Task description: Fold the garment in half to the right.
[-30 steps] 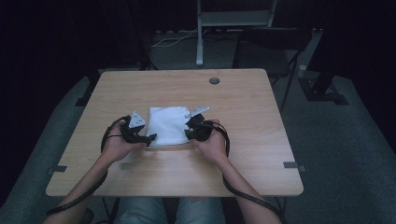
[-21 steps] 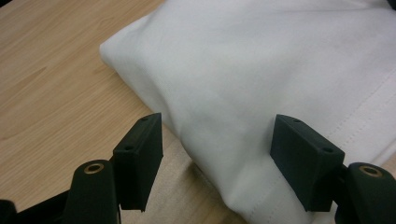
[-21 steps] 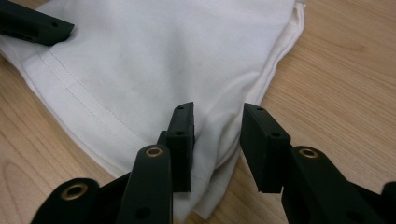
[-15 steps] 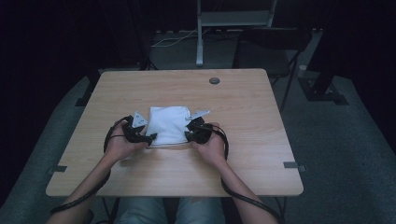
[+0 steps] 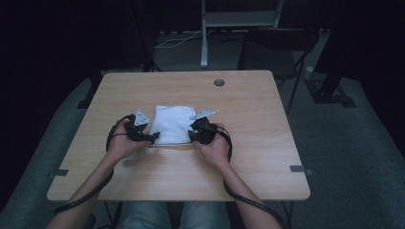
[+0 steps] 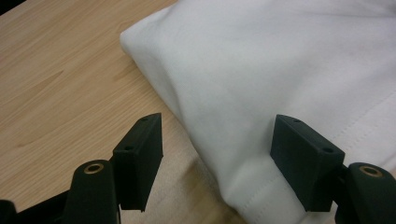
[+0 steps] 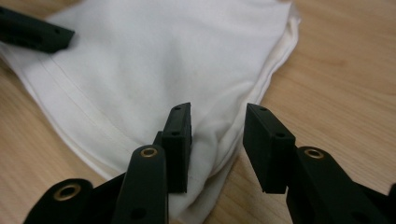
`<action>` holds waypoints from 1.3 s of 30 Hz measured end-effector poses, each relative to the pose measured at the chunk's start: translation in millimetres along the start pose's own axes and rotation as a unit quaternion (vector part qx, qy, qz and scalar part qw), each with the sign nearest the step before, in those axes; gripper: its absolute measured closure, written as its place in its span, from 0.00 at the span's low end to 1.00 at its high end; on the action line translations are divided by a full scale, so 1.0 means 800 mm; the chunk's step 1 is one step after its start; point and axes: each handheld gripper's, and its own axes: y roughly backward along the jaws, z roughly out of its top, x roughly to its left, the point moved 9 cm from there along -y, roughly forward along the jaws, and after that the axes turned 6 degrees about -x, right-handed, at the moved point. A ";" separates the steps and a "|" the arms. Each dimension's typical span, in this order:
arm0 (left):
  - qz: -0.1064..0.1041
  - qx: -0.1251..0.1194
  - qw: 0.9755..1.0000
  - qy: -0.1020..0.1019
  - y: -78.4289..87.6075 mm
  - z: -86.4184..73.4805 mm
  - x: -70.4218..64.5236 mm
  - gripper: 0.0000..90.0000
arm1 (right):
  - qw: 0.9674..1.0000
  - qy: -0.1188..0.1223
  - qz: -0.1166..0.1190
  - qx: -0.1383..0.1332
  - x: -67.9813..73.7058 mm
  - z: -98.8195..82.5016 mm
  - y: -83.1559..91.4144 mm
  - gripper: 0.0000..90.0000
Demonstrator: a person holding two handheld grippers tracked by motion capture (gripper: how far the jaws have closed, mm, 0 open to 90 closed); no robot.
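1. My left gripper [image 6: 217,163] stands spread wide, one jaw over the bare table, the other over the near edge of the folded white cotton cloth [image 5: 173,124]; neither pad presses it.
2. My right gripper [image 7: 217,144] has just been opening; a corner fold sits between its jaws, seemingly unpinched.
3. The cloth lies mid-table on the pale wooden table [image 5: 248,171], between my two hands.
4. I judge I am at the grasping step: next, both grippers must close on the near hem, catching the layers together.
5. A small dark round grommet [image 5: 219,82] sits well apart at the far edge; nothing blocks me.
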 end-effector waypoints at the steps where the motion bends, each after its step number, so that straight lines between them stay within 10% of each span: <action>1: -0.003 -0.001 1.000 0.002 0.001 -0.001 -0.002 0.38 | 1.000 0.000 0.001 -0.002 0.001 0.000 0.003 0.69; 39: -0.006 -0.050 0.998 0.032 0.045 -0.006 -0.003 0.35 | 0.999 -0.017 0.032 -0.011 -0.009 -0.016 0.036 0.44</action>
